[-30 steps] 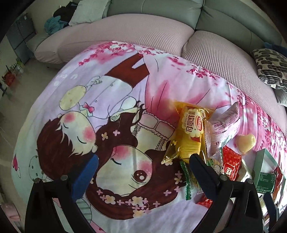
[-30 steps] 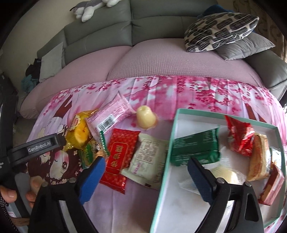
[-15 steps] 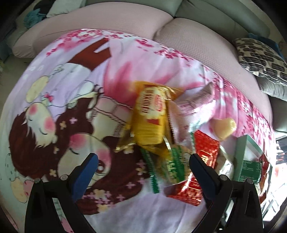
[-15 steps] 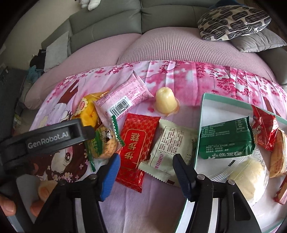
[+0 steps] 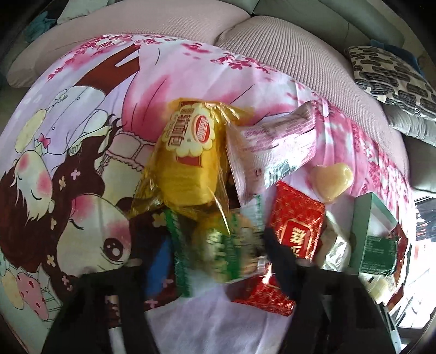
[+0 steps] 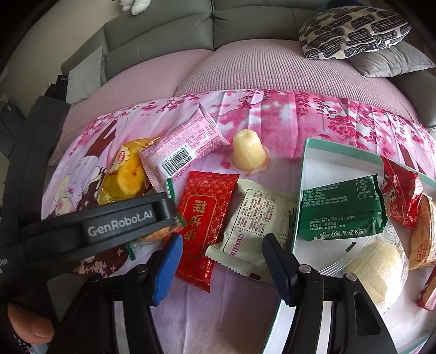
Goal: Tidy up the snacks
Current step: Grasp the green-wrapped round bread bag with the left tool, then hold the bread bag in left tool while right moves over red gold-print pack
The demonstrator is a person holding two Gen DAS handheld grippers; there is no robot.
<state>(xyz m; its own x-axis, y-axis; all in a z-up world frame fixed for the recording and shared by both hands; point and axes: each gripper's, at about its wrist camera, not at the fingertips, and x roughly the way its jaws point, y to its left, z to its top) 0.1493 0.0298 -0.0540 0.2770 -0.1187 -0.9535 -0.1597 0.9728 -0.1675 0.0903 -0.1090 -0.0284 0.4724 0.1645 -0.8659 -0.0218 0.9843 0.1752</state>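
Loose snacks lie on a pink cartoon cloth: a yellow cake pack (image 5: 188, 160), a pink wafer pack (image 5: 275, 147), a green-edged biscuit pack (image 5: 229, 247), a red pack (image 6: 204, 215), a cream pack (image 6: 259, 220) and a jelly cup (image 6: 249, 151). My left gripper (image 5: 215, 256) has its fingers on either side of the green-edged biscuit pack; motion blur hides whether they touch it. My right gripper (image 6: 222, 261) is open, low over the red and cream packs. The mint-rimmed box (image 6: 306, 152) on the right holds a dark green pack (image 6: 340, 209) and several other snacks.
A grey sofa (image 6: 245, 24) with pink seat covers runs behind the cloth. A patterned cushion (image 6: 351, 30) lies at the back right. The left gripper's body (image 6: 95, 228) crosses the left of the right wrist view, close to my right fingers.
My left gripper moved right and down onto the snack pile, its fingers narrowing around the green-edged pack. My right gripper moved left from over the box to the red and cream packs and narrowed.
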